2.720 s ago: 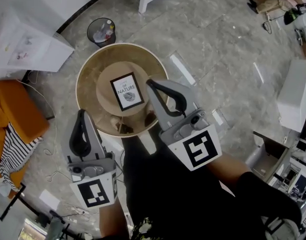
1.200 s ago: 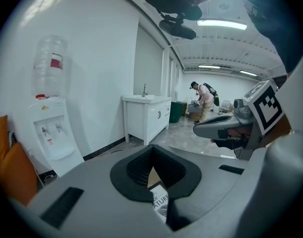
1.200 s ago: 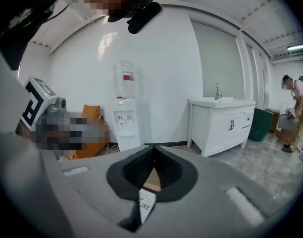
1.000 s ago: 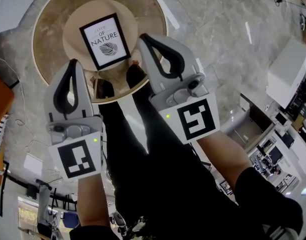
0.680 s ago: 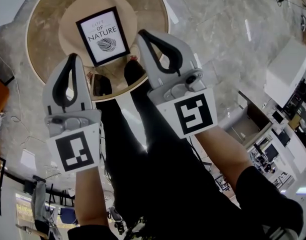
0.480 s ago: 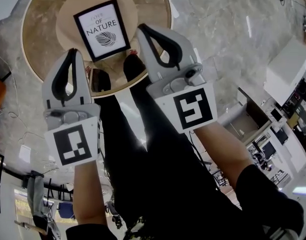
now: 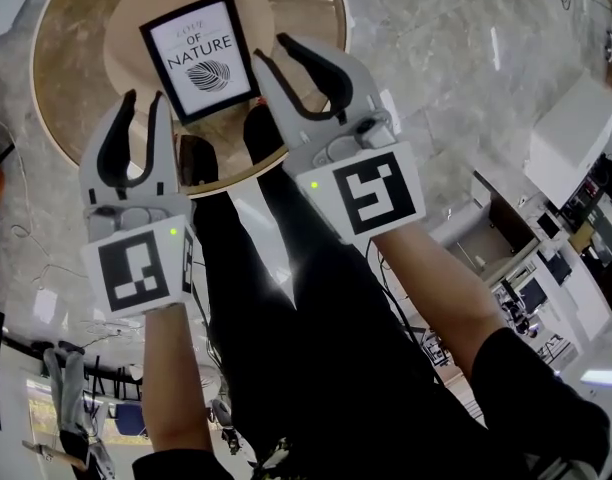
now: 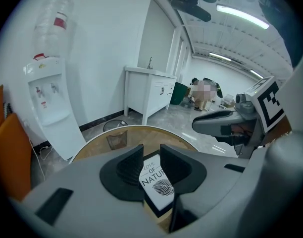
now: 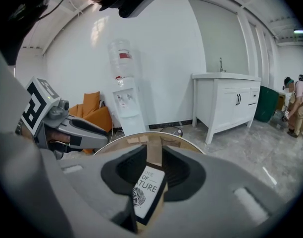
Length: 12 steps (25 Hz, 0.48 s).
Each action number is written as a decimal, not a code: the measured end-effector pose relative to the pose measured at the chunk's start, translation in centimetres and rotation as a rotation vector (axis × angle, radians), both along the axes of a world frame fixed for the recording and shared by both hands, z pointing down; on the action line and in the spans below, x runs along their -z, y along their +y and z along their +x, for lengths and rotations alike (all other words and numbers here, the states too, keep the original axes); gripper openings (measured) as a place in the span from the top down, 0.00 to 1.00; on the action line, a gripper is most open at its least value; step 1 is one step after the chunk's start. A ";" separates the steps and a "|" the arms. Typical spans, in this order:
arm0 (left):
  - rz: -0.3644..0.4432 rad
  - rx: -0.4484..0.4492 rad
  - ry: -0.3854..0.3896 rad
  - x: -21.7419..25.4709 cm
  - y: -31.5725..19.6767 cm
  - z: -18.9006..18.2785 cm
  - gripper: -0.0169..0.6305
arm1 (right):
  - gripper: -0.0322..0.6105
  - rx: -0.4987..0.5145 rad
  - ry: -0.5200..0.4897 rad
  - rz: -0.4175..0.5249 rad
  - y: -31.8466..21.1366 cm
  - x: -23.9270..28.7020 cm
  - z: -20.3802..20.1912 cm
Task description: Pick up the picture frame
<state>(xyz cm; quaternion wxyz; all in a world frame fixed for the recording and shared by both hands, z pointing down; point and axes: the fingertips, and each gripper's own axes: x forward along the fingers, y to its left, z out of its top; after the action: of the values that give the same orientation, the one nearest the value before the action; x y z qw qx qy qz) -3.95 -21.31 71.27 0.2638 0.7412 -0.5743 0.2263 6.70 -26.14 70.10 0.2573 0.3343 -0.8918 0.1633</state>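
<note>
**Two tools opening over the picture frame (image 7: 199,56), nothing gripped**

The left tool (image 7: 144,96) has its jaws apart and opening. No pad presses on anything. Its own view shows the frame through the gap, lying further on and clear of both pads.

The right tool (image 7: 270,47) is the same: jaws apart and opening, released, with the frame showing through its gap but not clamped.

In the head view the frame is at 1 o'clock of the left tool's tips and at 9 o'clock of the right tool's tips. It is just beside the right tool's nearer finger; whether that finger touches the frame's edge, cannot tell.

The frame has a black border and a white print reading "OF NATURE" with a leaf drawing. It lies face up on the paler inner disc at the middle of the round bench (image 7: 61,123).

Both tools sit side by side over the bench's 6 o'clock edge. Their marker cubes (image 7: 136,268) point back toward the person, with bare forearms (image 7: 176,378) behind them.

In the left tool view:
- a water dispenser (image 8: 50,103) at 9 o'clock
- a white cabinet (image 8: 146,90) with a tap at 12 o'clock
- a wastebasket (image 8: 114,125) just past the bench's far rim
- an orange cushion (image 8: 10,148) at the 8 o'clock edge

In the right tool view, a person (image 9: 295,100) stoops at 3 o'clock beside a green bin (image 9: 267,103). The floor (image 7: 436,58) is grey and stone-patterned.
</note>
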 end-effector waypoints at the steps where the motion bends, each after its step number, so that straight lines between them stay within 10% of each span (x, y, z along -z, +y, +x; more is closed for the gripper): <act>1: -0.006 -0.002 -0.003 -0.4 0.1 -0.1 0.82 | 0.80 0.001 0.004 -0.005 0.1 -0.5 -0.1; 12: -0.103 0.052 0.036 -6.1 1.6 -0.9 0.78 | 0.71 0.003 0.069 -0.072 0.4 -6.8 -0.7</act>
<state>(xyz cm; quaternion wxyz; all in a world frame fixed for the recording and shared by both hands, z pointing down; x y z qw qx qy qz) -4.88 -19.67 77.38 0.3180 0.7155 -0.5759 0.2352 5.98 -25.77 76.90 0.2998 0.3290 -0.8765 0.1832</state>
